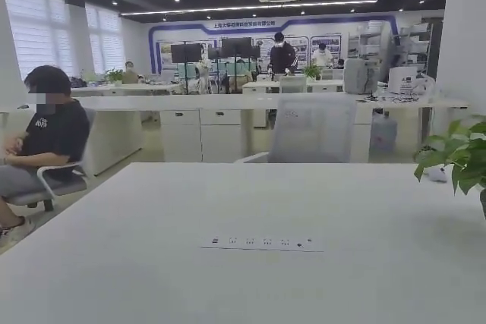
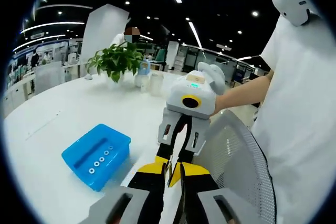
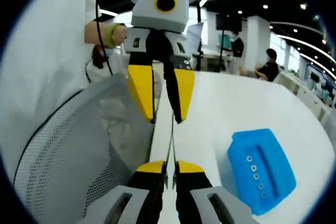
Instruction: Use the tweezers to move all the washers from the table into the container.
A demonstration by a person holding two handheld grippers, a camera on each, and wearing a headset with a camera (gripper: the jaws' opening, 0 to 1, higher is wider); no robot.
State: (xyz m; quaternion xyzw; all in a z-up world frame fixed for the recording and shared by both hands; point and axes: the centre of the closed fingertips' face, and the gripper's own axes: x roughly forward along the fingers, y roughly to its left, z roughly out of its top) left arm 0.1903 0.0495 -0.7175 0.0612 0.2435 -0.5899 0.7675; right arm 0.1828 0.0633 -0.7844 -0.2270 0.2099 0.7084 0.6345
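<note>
A blue container point(image 2: 118, 136) lies on the white table with several washers point(image 2: 100, 158) in a row in its groove. It sits left of my left gripper point(image 2: 170, 170), whose jaws are shut. My right gripper point(image 2: 173, 157) faces it tip to tip over the table's edge. In the right gripper view, my right gripper point(image 3: 170, 174) is shut on thin metal tweezers point(image 3: 171, 140) that reach toward my left gripper point(image 3: 166, 120). The container point(image 3: 278, 150) with its washers point(image 3: 255, 174) lies to the right there. I cannot tell whether the left jaws pinch the tweezers' tip.
A grey mesh chair back point(image 2: 236, 171) point(image 3: 68, 150) stands close beside both grippers. A person in a white shirt point(image 2: 299, 103) holds them. The head view looks across the white table point(image 1: 228, 286) with its outlet strip point(image 1: 262, 242), a plant point(image 1: 456, 153) and a seated person point(image 1: 45, 134).
</note>
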